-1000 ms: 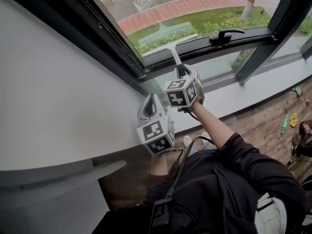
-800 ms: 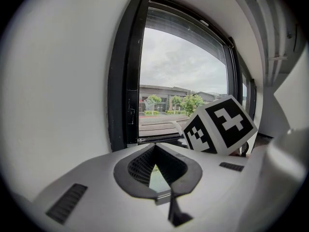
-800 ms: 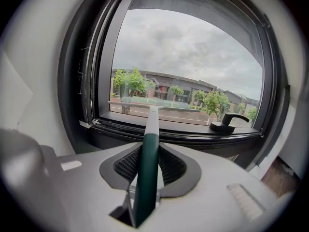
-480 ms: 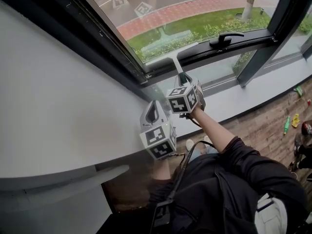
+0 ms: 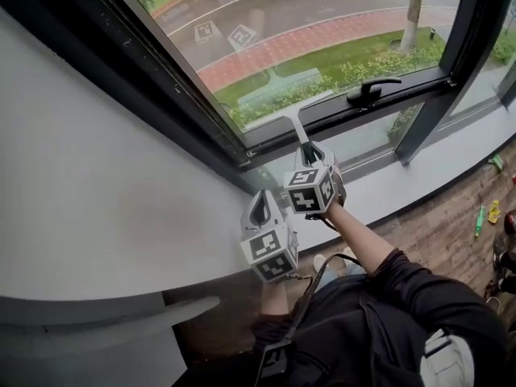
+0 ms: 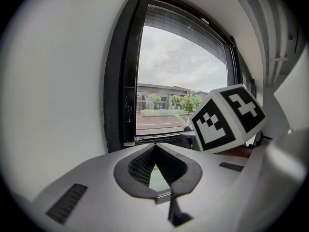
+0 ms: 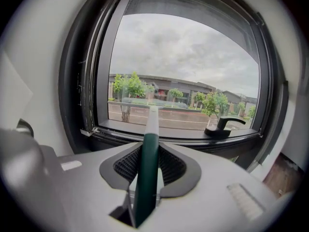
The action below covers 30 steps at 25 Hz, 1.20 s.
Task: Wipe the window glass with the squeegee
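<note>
While the squeegee (image 5: 295, 122) lays its blade across the window glass (image 5: 339, 22), just above the bottom frame edge, the right gripper (image 5: 309, 151) pinches its green handle. Open glass stretches above; the window handle (image 5: 372, 89) sits right of the blade. Left gripper (image 5: 262, 206) hangs beside, its 2 jaws together, empty.

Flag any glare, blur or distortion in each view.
Head view: sharp, marker cubes reflect in the glass. Left gripper view: strong fisheye, dark corners. Right gripper view: fisheye bows the frame; squeegee handle soft near lens.
</note>
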Each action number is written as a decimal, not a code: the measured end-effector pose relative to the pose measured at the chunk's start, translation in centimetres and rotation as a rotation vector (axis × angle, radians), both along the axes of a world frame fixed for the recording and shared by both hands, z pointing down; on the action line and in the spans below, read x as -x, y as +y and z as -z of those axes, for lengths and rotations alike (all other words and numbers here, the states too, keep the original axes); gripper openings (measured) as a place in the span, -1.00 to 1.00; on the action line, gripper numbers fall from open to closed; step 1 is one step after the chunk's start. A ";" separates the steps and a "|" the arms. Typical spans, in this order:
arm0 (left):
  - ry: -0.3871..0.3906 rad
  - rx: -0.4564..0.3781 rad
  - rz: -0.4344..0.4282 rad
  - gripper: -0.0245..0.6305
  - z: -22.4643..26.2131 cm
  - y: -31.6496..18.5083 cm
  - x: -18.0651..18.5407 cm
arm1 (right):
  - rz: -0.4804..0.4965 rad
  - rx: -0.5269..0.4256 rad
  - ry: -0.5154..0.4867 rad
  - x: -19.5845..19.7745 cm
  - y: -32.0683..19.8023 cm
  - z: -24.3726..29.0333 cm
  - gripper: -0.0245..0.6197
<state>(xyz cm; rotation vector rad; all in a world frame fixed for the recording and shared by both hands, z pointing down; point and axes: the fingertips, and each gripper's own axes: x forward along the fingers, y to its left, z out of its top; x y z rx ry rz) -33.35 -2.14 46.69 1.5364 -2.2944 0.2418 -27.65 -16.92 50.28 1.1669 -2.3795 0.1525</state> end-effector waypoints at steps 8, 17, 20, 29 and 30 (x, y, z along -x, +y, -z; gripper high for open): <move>-0.037 -0.093 -0.069 -0.93 5.0 -2.9 -2.5 | -0.042 -0.169 -0.224 -3.3 -1.4 11.8 -0.63; -0.098 -0.221 -0.146 -0.93 11.5 -7.1 -5.5 | -0.030 -0.422 -0.415 -8.3 -5.1 29.0 -0.63; -0.101 -0.243 -0.159 -0.93 12.9 -7.7 -6.7 | -0.018 -0.491 -0.440 -10.1 -6.2 34.1 -0.63; -0.149 -0.336 -0.199 -0.93 17.2 -8.8 -9.0 | -0.009 -0.657 -0.485 -12.9 -8.9 47.9 -0.63; -0.155 -0.339 -0.203 -0.93 17.5 -9.0 -9.2 | -0.010 -0.668 -0.481 -12.8 -9.1 48.8 -0.63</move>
